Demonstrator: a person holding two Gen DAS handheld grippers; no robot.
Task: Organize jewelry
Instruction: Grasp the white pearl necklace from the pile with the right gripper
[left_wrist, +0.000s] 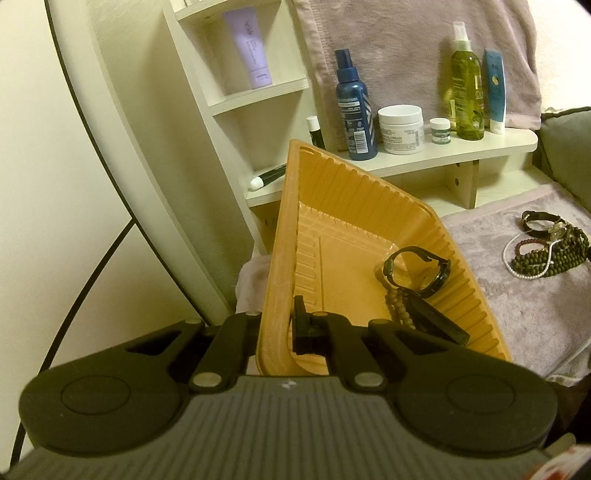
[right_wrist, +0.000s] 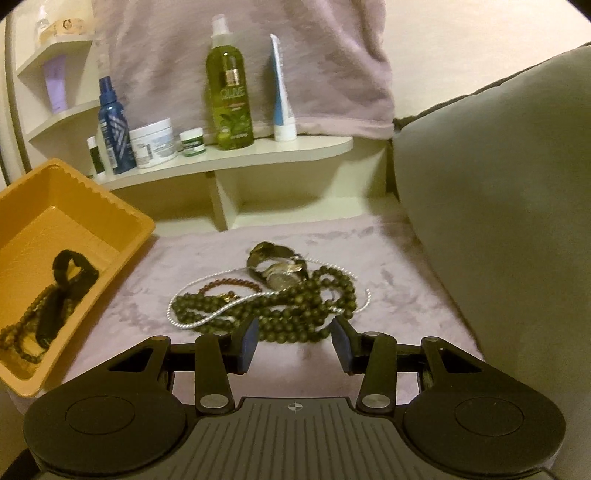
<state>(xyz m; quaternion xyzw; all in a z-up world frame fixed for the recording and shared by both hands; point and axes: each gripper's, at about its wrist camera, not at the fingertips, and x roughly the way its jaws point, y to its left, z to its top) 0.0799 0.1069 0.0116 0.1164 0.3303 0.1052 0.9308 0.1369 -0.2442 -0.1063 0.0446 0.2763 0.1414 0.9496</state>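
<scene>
Left gripper (left_wrist: 277, 332) pinches the orange tray's (left_wrist: 280, 236) rim, steadying it at the mat's left edge. Right gripper (right_wrist: 293, 341) hangs spread over the jewelry pile (right_wrist: 266, 295) mid-mat; best pinch one strand, lift slowly to avoid tangles.

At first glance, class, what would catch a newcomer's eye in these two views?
The orange tray, tilted and pinched at its rim by the left gripper, with a black watch and a bead strand inside. Then the tangled pile of jewelry on the pink towel, just ahead of the open right gripper.
</scene>
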